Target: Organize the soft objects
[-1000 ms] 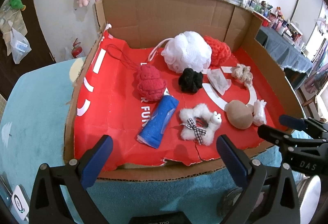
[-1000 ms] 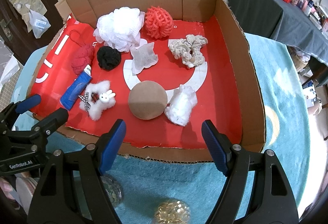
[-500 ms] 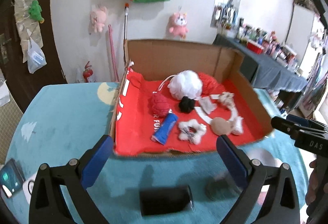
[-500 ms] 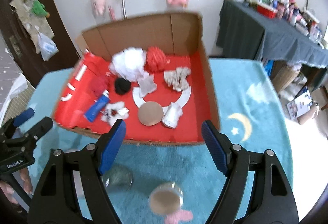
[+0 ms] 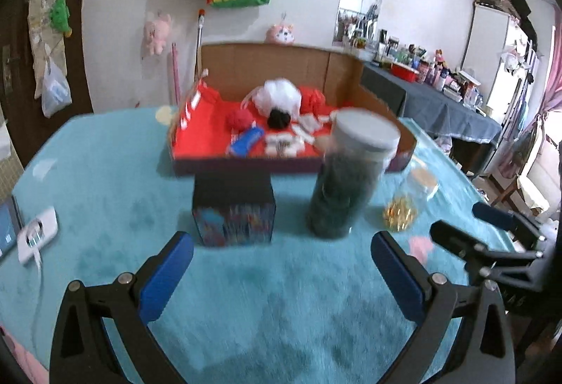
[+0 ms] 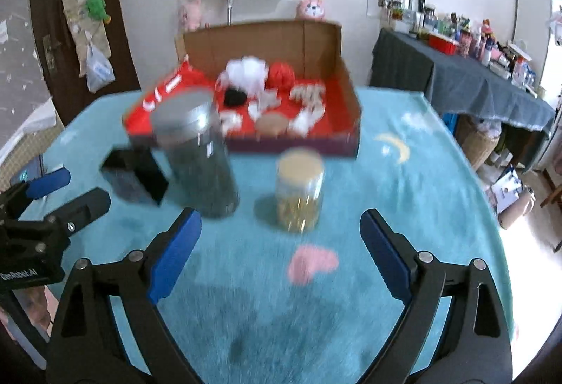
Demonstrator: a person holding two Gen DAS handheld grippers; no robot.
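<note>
A cardboard box [image 5: 267,59] with a red lining stands at the far side of the teal table; it also shows in the right wrist view [image 6: 267,36]. In it lie soft things: a white puff [image 5: 281,94], a red knitted ball [image 5: 239,119], a black pom-pom [image 5: 279,119], a blue tube [image 5: 247,142], a tan round pad [image 6: 270,124]. My left gripper [image 5: 281,266] is open and empty, well back from the box. My right gripper [image 6: 281,252] is open and empty too. Both views are blurred.
A tall dark jar with a grey lid [image 5: 346,180] and a dark patterned box [image 5: 233,212] stand in front of the cardboard box. A small jar of gold bits [image 6: 298,191] stands right of the tall jar [image 6: 198,159]. A white device [image 5: 37,231] lies at left.
Both grippers have pulled back and away from the cardboard box. The jars and the dark box in front of it have come into view. Both stay open.
</note>
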